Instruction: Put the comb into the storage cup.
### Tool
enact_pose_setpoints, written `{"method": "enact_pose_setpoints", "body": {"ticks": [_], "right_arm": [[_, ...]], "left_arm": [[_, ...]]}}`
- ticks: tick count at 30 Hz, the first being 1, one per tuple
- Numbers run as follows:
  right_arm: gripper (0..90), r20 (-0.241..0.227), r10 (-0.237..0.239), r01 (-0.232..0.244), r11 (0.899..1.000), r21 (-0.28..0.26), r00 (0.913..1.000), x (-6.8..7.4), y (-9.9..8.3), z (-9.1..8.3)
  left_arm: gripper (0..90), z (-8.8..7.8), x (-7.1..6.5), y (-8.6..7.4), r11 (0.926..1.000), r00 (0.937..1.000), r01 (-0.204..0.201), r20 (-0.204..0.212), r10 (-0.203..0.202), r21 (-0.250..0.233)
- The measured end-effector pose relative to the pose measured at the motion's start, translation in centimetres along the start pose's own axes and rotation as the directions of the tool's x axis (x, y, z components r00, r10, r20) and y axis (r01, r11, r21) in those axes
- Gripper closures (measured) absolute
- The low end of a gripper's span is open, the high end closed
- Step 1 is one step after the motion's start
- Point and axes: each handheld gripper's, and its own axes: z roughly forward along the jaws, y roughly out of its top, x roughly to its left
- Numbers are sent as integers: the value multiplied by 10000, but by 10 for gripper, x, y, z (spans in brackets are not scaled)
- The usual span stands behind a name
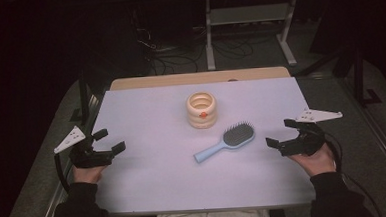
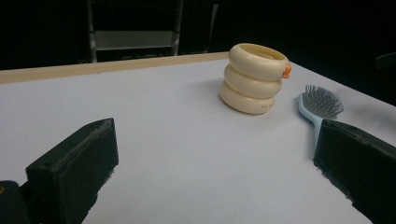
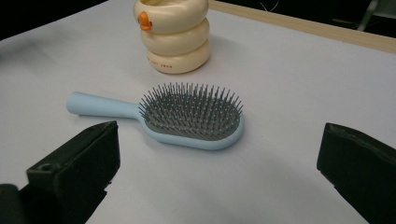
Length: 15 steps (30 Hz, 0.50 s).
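Nothing is started yet: your left tongs (image 1: 106, 143) and right tongs (image 1: 281, 134) hover wide and empty at the tabletop (image 1: 149, 181) edges. The blue hairbrush (image 1: 226, 141) lies bristles-up at centre, just beside the cream ringed holder (image 1: 201, 109).

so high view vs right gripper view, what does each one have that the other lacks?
High view alone: both hands, the left gripper and right gripper, each open and apart from the things, plus the floor cables. Right gripper view alone: the brush's bristles close up, facing upward. Both share: the blue hairbrush lying beside the cream ringed holder on the white table.
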Motion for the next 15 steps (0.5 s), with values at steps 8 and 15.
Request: {"method": "enact_pose_setpoints", "body": {"ticks": [8, 15], "right_arm": [[0, 55, -9, 9, 10000, 23, 10000, 0, -2, 0], [0, 135, -224, 223, 9997, 101, 9997, 6, -1, -1]], "left_arm": [[0, 0, 1, -1, 9999, 9999, 133, 1, -133, -106], [0, 0, 2, -2, 9997, 9998, 188, 22, -187, -184]]}}
